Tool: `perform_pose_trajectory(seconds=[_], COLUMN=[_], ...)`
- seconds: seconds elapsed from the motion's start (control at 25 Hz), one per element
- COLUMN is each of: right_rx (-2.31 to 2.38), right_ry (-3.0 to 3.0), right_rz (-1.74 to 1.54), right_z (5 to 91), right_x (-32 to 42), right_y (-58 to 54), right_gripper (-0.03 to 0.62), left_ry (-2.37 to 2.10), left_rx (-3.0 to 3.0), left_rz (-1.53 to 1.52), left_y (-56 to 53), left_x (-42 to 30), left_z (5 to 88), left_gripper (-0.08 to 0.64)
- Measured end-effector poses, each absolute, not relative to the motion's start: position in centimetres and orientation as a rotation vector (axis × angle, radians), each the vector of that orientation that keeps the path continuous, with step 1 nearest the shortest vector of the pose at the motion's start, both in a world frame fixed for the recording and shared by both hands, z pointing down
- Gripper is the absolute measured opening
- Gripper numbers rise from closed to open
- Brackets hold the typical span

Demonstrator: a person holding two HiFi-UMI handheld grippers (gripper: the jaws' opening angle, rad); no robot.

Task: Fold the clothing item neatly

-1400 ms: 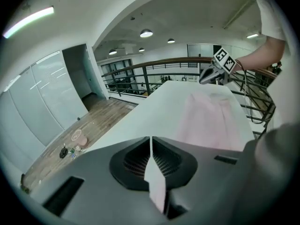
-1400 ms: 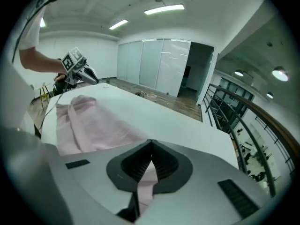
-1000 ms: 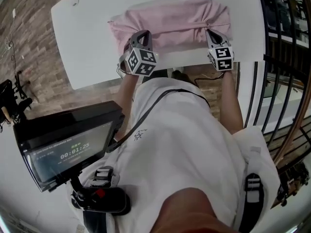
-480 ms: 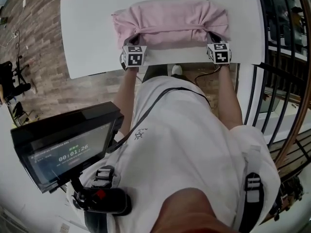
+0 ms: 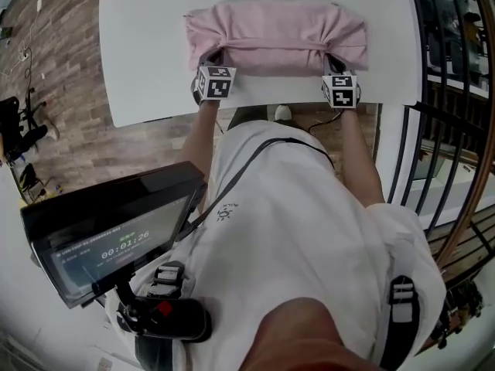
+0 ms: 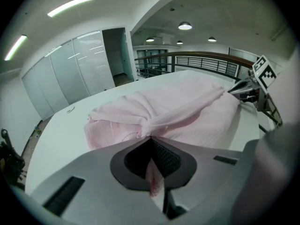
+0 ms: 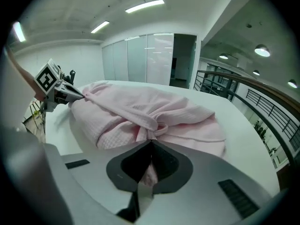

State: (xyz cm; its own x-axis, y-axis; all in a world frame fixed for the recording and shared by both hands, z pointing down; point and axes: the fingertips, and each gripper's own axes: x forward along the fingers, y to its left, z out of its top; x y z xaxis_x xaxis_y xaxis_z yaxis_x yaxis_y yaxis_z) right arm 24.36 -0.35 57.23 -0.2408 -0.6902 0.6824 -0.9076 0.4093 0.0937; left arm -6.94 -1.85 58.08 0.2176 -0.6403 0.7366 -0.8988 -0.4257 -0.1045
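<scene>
A pale pink waffle-weave cloth garment (image 5: 274,23) lies on the white rectangular worktop (image 5: 147,60) as a long, loosely folded bundle stretched crosswise. It fills the middle and right part of the surface and leaves a bare strip on the left. The left gripper (image 5: 211,57) meets the bundle's near edge at its left end, and the right gripper (image 5: 333,59) meets the same edge at its right end. Both slant downward, away from the person, with each marker-covered cube (image 5: 214,83) just at the worktop's near edge. In the left gripper view the fingers are pressed together on a small tuck of pink fabric, which shows between the dark pads, and the cloth puckers into gathered creases right in front of them. In the right gripper view the fingers are likewise closed on a pinch of the same fabric, with a rolled fold and a small loop of cloth just ahead. A taut ridge of fabric runs along the near side of the bundle from one pinch to the other, while the rest of the garment rests slack on the worktop behind it. The person's white shirt (image 5: 294,238) fills the lower head view. A black screen on a mount (image 5: 116,238) sits at lower left, above a brick-patterned floor (image 5: 62,76). A dark metal railing (image 5: 456,91) runs down the right side.
</scene>
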Motion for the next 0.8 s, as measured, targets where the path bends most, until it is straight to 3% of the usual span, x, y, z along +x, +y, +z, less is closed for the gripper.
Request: perform_pose_trajectory(seconds=[0.28,0.48,0.8], right_rx=[1.402,1.567,1.636], right_ry=[-2.013,-2.073,-2.201], right_rz=[0.491,0.526,0.725], right_z=[55.9,49.1,48.4], right_x=[28.8,32.4,24.5], right_y=[2.3,6.1,-1.5], right_gripper=[0.003,0.003,0.003], left_ry=[-1.403,-1.43,-1.376], left_rx=[2.229,2.383,2.43], left_rz=[0.968,0.898,0.803], left_y=[1.2,5.0,-6.8], left_x=[-2.5,1.0,-4.8], left_z=[55.9,50.6,50.3], left_gripper=[0.003,0.003,0.002])
